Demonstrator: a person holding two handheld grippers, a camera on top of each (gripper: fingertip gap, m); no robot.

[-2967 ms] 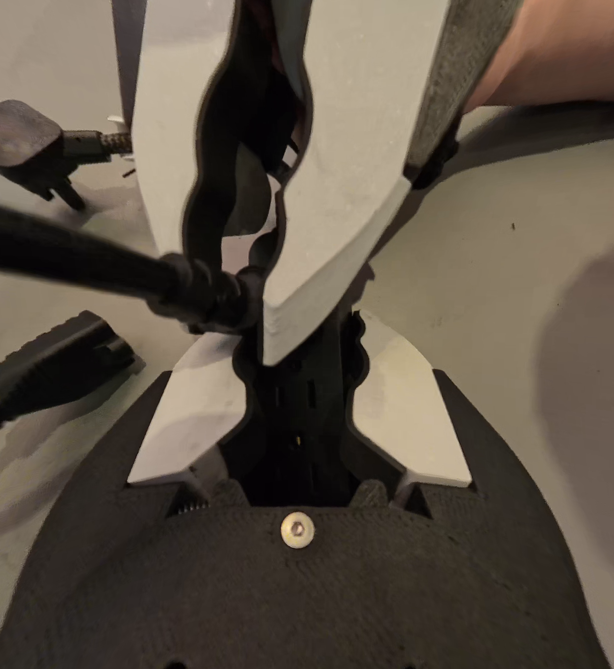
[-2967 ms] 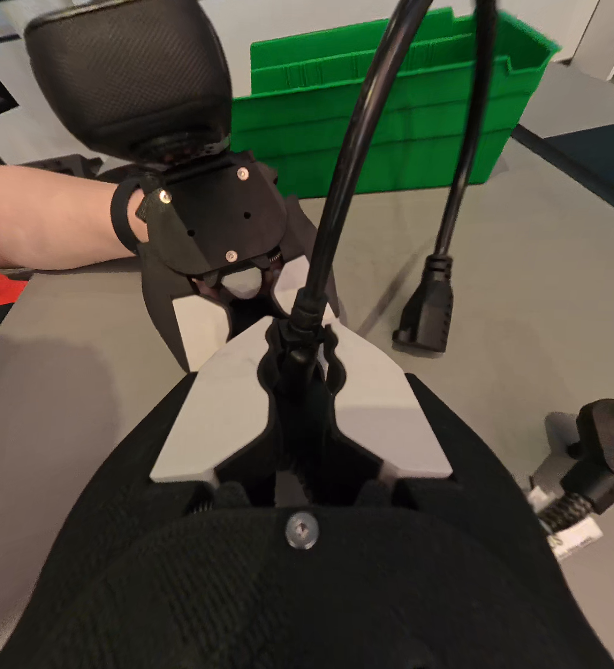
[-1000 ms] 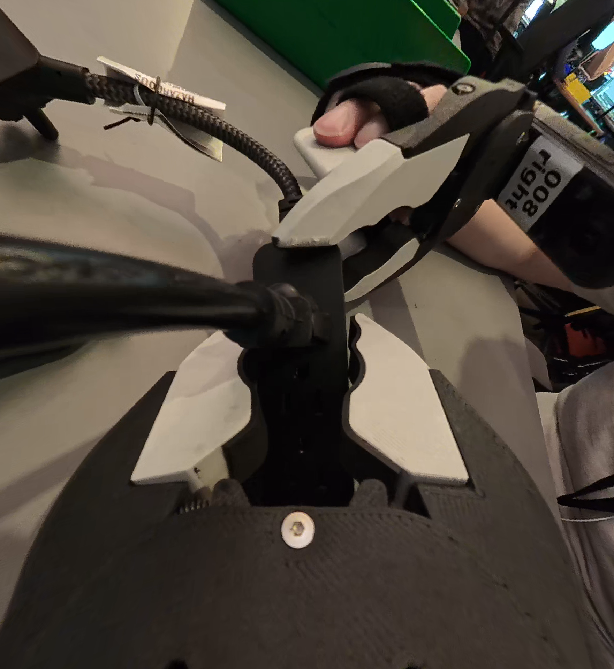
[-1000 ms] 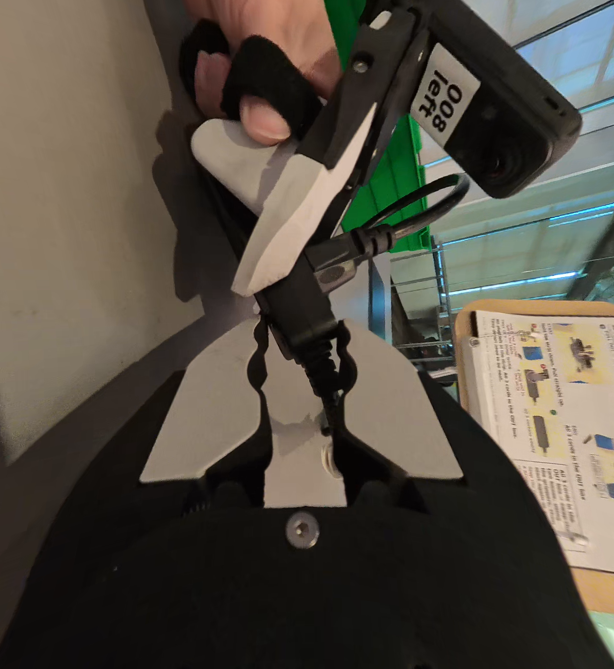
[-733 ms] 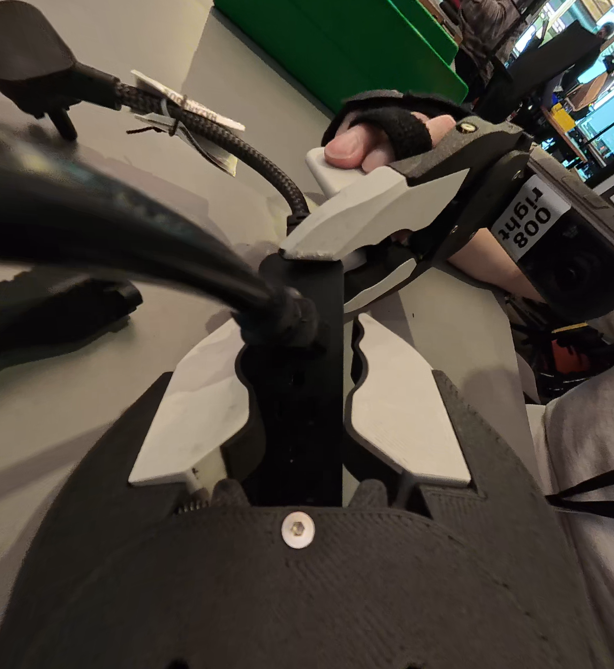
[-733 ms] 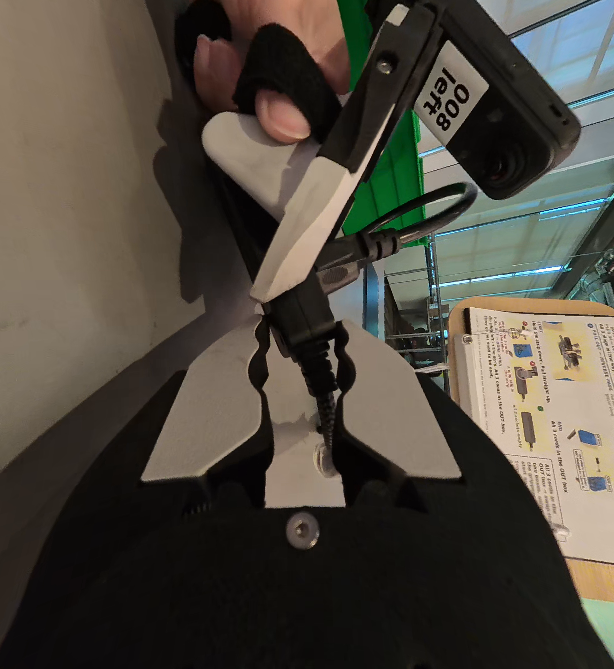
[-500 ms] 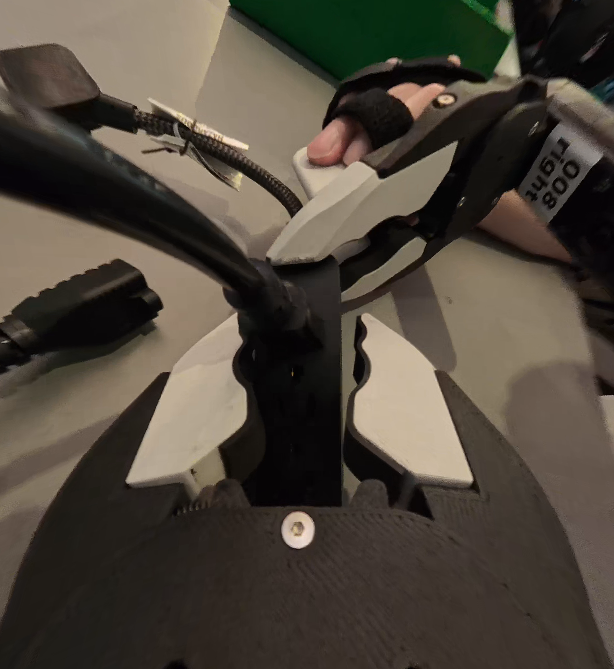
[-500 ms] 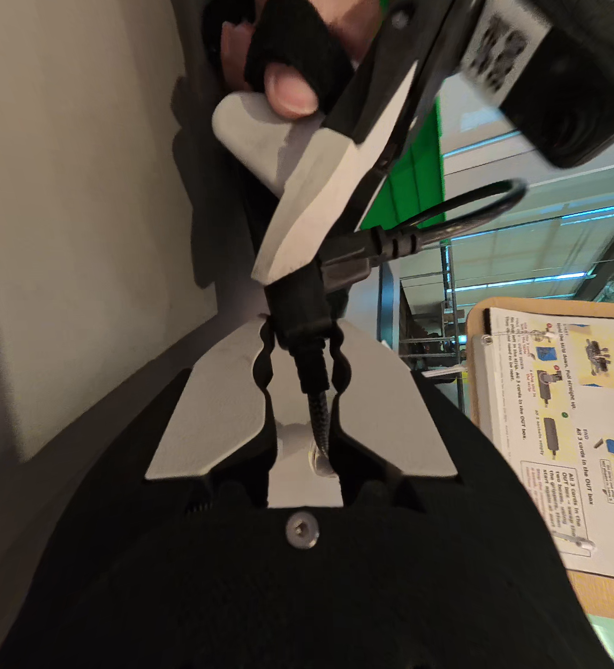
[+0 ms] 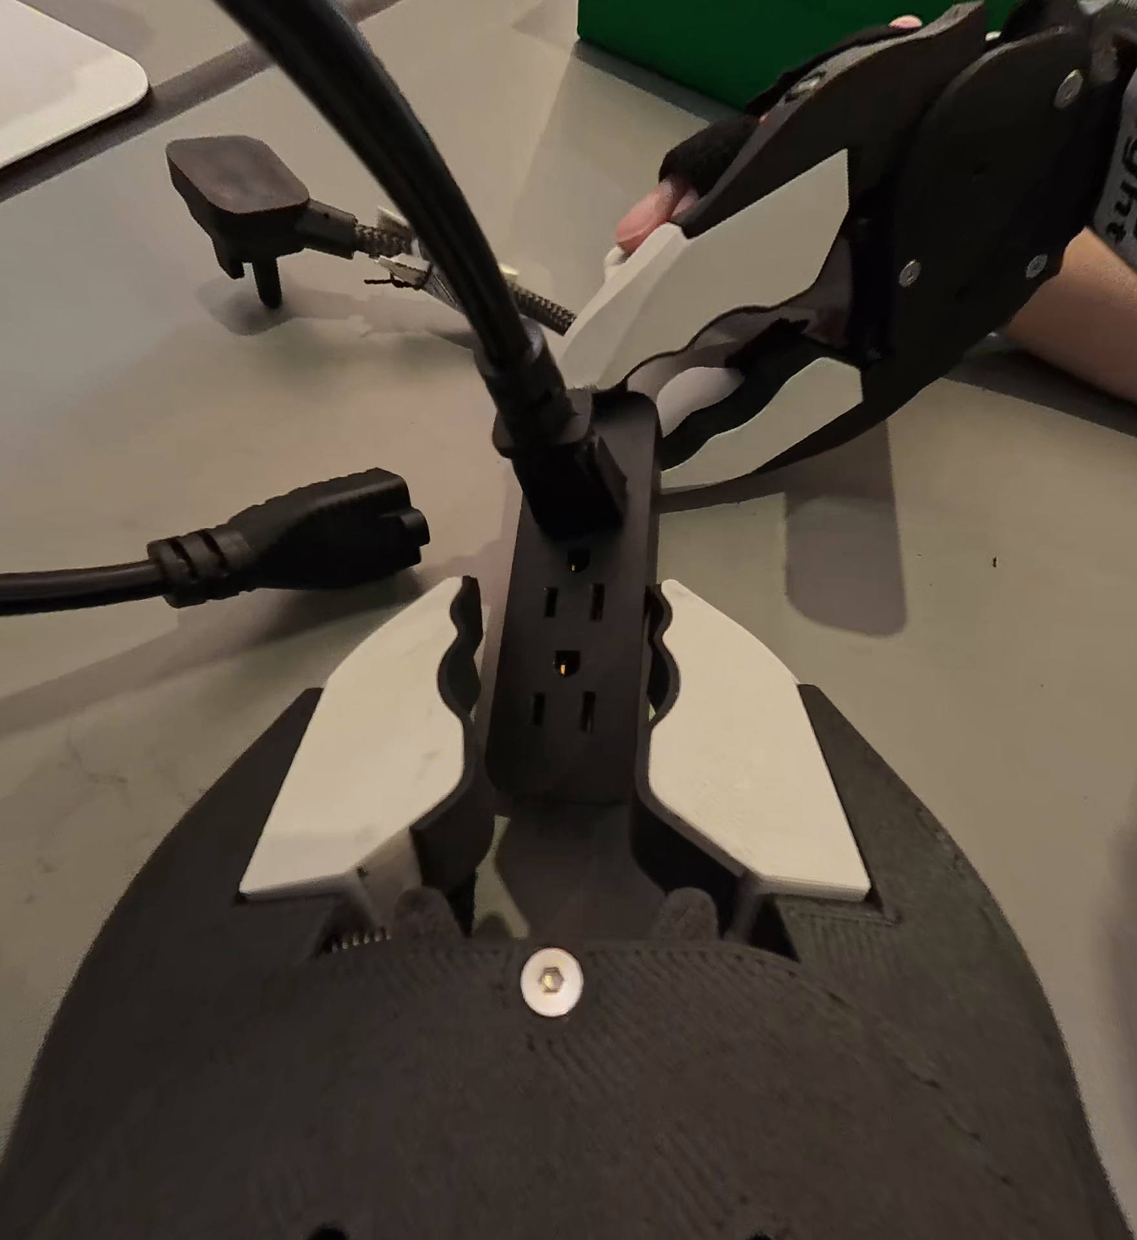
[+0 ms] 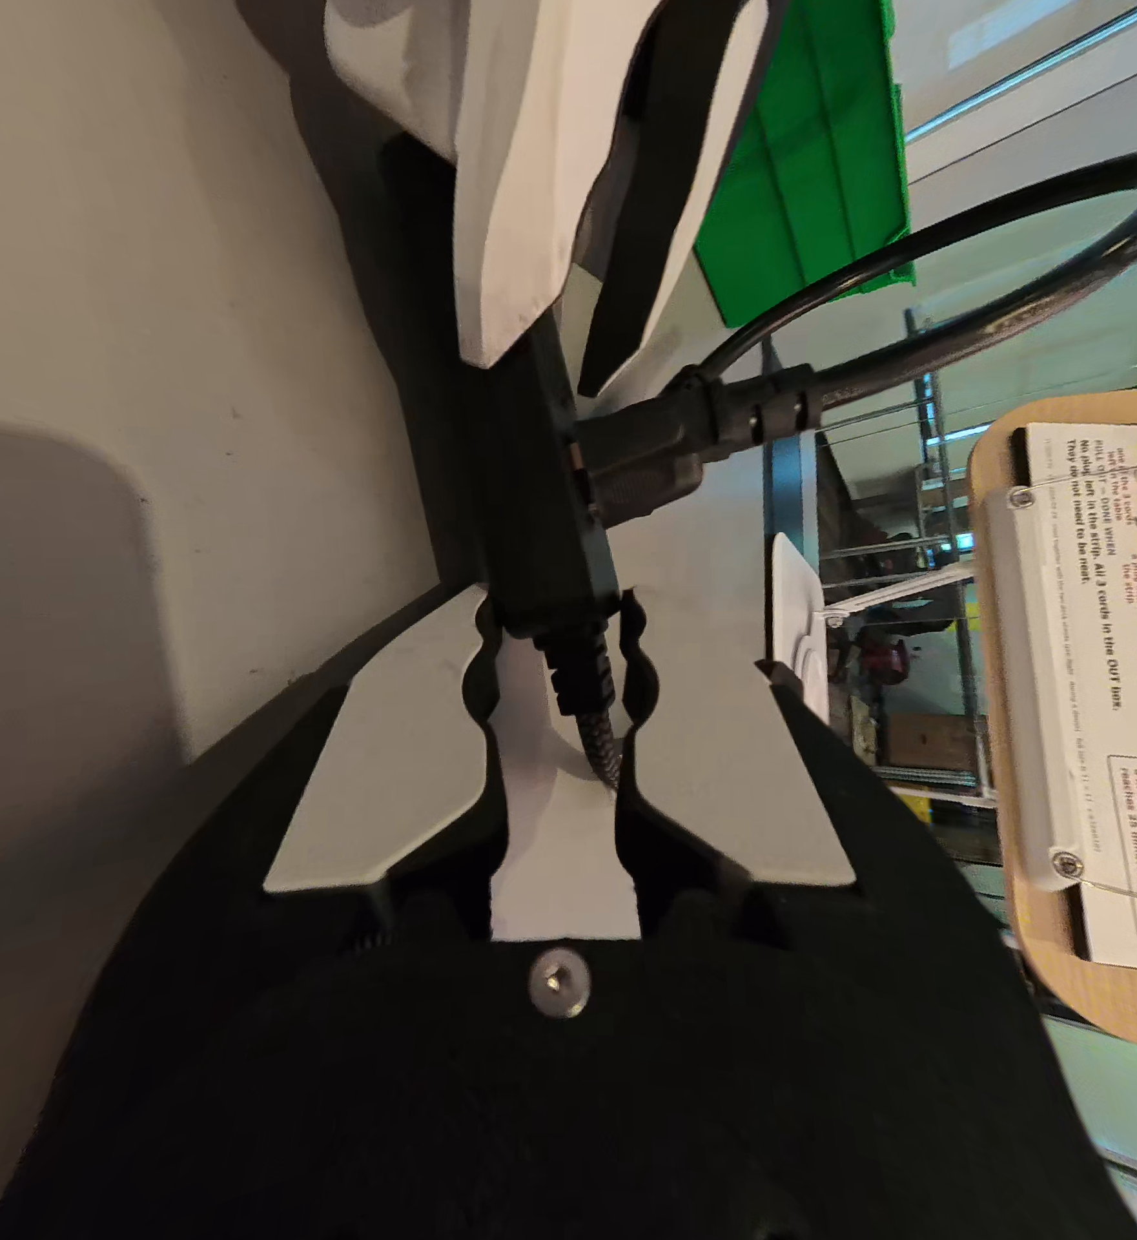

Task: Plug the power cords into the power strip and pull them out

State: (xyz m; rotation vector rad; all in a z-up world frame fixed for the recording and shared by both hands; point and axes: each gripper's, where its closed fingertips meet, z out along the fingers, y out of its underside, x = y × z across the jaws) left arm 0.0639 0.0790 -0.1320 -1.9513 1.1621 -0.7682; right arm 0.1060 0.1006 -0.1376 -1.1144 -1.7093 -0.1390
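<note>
The black power strip lies on the grey table, one plug seated in its far outlet, two outlets bare. The left gripper clamps its near end; the right gripper pinches its cord end. A loose connector rests just beside the strip.

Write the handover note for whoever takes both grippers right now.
Left gripper: flanks the near end of the black three-socket power strip and appears to clamp it.
Right gripper: pinches the strip's far end, where its cable leaves.
Done: one thick black cord plug sits in the far socket.
Loose on the grey table: a black moulded cord end and a flat black plug on braided cable.
Left: two sockets are bare. Plug in the remaining cords, then pull all out.
</note>
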